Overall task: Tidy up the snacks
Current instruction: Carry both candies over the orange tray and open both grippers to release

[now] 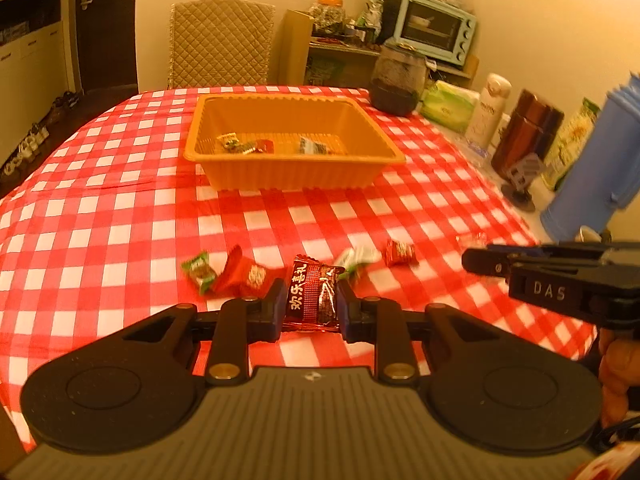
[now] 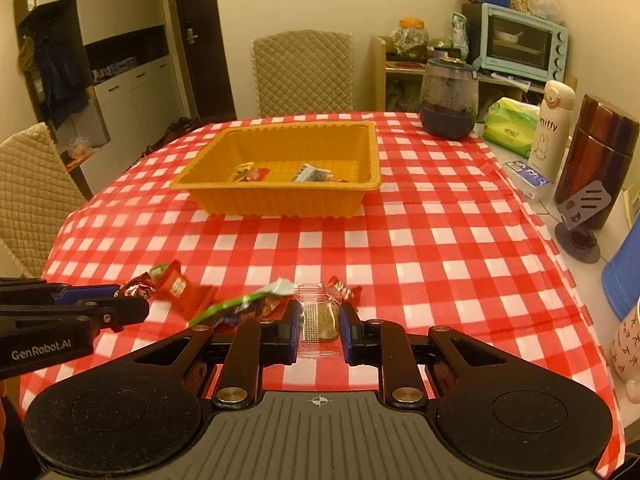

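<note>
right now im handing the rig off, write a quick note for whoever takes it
Left tongs: shut on a dark red-brown snack packet.
Right tongs: shut on a clear-wrapped snack.
Orange tray sits mid-table on the checked cloth, with a few snacks inside already.
Left to do: drop both held snacks in the tray, then collect the loose ones on the cloth near you: green packet, red packet, small red packet, and others.
</note>
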`<state>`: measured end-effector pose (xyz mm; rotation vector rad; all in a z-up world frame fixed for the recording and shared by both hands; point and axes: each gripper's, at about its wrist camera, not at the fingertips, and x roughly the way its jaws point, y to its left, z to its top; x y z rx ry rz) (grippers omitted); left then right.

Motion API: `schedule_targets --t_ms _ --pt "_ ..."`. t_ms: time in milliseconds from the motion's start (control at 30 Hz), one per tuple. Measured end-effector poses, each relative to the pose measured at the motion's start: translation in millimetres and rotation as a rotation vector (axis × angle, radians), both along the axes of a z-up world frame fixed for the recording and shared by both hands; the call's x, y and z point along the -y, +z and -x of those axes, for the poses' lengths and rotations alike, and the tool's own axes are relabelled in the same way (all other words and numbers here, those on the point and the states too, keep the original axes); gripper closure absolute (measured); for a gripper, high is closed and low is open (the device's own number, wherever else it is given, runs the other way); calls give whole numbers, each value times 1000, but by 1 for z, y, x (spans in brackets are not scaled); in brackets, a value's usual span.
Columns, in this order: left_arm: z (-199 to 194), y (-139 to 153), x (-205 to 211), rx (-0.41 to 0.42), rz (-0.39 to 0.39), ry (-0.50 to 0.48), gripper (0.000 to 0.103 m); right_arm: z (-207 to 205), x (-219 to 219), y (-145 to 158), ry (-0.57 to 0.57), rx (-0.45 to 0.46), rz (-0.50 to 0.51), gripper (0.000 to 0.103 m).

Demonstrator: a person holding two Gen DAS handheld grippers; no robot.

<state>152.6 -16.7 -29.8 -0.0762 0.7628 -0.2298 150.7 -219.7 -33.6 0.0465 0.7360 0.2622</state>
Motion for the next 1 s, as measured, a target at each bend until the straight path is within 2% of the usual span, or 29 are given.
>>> schedule_targets --t_ms 267,533,633,1000 --pt "-44 12 -12 13 31 26 79 -43 0 5 -11 -11 -23 82" --pt "-99 23 -18 46 18 27 79 -98 -5 14 3 6 -41 82" --pt "-122 26 -18 66 -11 29 79 -124 -9 22 6 23 -43 82" --pt "-197 23 -30 71 -16 37 79 -197 -32 32 46 44 0 82"
